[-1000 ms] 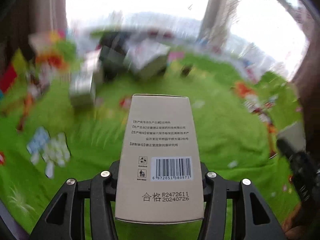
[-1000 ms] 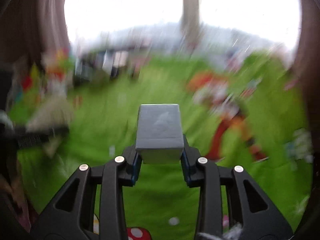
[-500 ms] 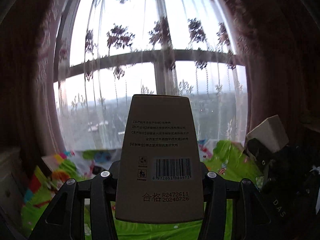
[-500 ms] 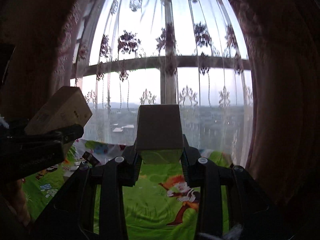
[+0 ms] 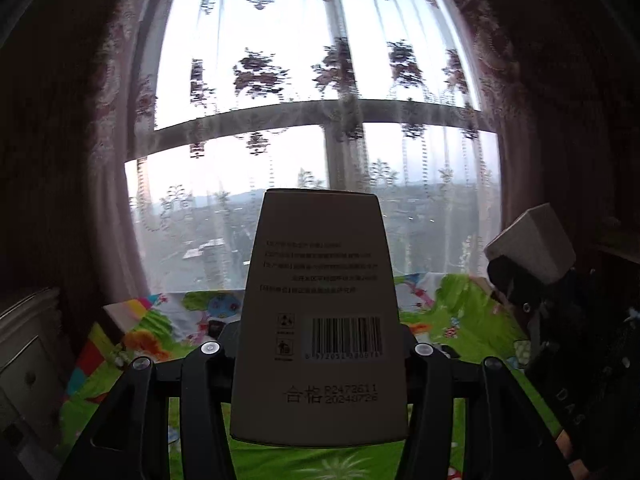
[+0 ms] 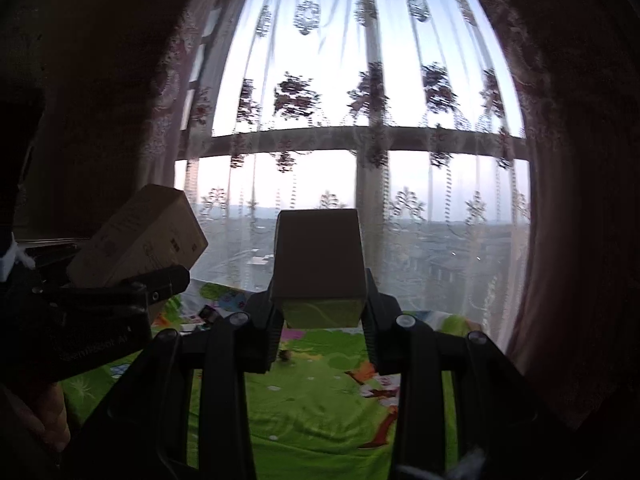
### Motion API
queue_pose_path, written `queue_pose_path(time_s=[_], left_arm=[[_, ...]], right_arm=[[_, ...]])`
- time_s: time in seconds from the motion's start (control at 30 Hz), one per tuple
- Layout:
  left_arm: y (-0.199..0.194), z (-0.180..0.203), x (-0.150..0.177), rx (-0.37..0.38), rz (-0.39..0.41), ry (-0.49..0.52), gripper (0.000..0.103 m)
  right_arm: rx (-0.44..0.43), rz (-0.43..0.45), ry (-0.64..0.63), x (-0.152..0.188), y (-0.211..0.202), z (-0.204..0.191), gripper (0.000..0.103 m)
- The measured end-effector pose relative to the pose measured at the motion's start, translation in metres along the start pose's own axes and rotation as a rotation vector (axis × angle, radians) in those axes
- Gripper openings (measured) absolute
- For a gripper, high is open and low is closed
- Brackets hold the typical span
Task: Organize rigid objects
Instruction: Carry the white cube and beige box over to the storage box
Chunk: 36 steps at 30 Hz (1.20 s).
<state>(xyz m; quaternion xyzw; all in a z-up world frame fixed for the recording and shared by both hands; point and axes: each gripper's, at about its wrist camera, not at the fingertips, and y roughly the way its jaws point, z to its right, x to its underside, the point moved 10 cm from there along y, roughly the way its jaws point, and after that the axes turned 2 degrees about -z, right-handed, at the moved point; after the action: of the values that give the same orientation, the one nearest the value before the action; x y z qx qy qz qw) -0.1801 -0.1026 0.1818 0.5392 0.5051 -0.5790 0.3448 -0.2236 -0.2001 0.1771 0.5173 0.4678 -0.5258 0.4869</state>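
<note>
Left gripper (image 5: 320,344) is clamped on a tall barcode box (image 5: 320,320); right gripper (image 6: 322,320) grips a small box (image 6: 319,258), both facing the curtained window (image 6: 360,120).

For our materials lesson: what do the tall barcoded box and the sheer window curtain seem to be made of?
Tall barcoded box: probably matte paperboard, with flat faces, crisp folded edges, and printed text and barcode.
Sheer window curtain: likely thin lace-like fabric; daylight and the window frame show through it, and floral patterns darken it.
</note>
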Motion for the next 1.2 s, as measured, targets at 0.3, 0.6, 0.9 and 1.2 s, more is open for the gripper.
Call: queue_pose_path(time_s=[0.3,0.6,0.9,1.2], left_arm=[[-0.034,-0.081,0.010,-0.182,0.018,-0.050,0.052],[-0.070,-0.170,0.048,-0.354,-0.037,-0.138,0.052],[-0.114,-0.253,0.094,-0.521,-0.133,-0.261,0.052],[-0.151,-0.309,0.147,-0.635,-0.245,-0.404,0.052]], right_arm=[[-0.210,0.012,-0.066,-0.010,0.005,-0.084,0.038],[-0.482,-0.076,-0.114,-0.001,0.010,-0.181,0.038],[-0.716,-0.120,-0.185,0.005,-0.001,-0.280,0.038],[-0.918,-0.186,-0.328,0.034,-0.027,-0.378,0.038]])
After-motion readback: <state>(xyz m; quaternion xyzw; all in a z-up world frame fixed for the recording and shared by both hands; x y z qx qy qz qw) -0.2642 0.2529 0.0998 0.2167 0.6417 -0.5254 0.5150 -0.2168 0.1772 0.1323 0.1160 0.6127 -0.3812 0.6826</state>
